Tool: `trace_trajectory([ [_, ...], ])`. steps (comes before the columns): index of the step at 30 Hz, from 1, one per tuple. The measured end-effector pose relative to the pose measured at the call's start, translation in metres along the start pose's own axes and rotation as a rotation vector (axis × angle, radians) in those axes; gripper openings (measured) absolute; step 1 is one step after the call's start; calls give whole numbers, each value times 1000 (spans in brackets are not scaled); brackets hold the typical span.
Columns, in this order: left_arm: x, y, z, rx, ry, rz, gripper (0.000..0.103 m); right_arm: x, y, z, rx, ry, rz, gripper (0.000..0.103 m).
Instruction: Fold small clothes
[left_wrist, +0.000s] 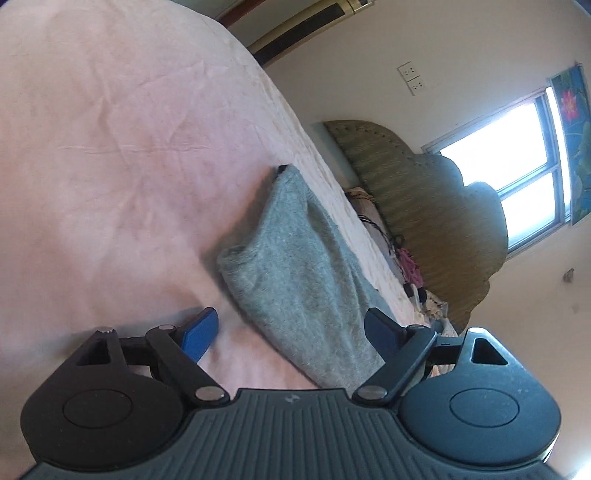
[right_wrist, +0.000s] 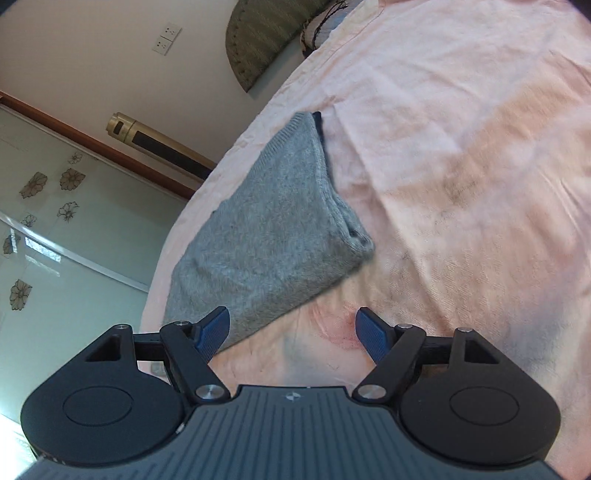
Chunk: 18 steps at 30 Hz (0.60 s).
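A grey knitted garment (left_wrist: 295, 266) lies folded into a thick bundle on the pink bedsheet (left_wrist: 110, 147). It also shows in the right wrist view (right_wrist: 269, 236), with a dark edge at its far end. My left gripper (left_wrist: 291, 328) is open and empty, its blue pads on either side of the garment's near end, just above it. My right gripper (right_wrist: 293, 330) is open and empty; its left pad (right_wrist: 214, 332) is over the garment's near corner and the right pad (right_wrist: 373, 334) is over bare sheet.
The pink sheet (right_wrist: 461, 147) is wrinkled with faint stains. A green padded headboard (left_wrist: 424, 221) stands at the bed's end, with small items (left_wrist: 406, 266) piled by it. A window (left_wrist: 517, 158), a gold floor unit (right_wrist: 159, 144) and a glass door (right_wrist: 55, 240) lie beyond the bed edge.
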<state>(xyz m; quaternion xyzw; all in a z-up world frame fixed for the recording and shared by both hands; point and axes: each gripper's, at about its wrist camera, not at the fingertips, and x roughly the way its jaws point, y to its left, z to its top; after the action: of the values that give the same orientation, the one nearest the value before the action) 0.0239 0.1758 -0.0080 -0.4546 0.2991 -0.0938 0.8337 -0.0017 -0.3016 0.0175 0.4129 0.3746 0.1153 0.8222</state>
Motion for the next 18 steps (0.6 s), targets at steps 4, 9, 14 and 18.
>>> trace_trajectory([
  [4,34,-14,7,-3,-42,-1,87,24,4,11,72,-156,-15,80],
  [9,61,-29,3,102,-14,152,12,61,21,22,22,-193,-62,58],
  [14,52,-36,7,144,-4,185,6,73,7,30,73,-125,-76,11],
  [18,21,-58,11,190,-28,97,5,57,26,34,10,-120,-43,11],
])
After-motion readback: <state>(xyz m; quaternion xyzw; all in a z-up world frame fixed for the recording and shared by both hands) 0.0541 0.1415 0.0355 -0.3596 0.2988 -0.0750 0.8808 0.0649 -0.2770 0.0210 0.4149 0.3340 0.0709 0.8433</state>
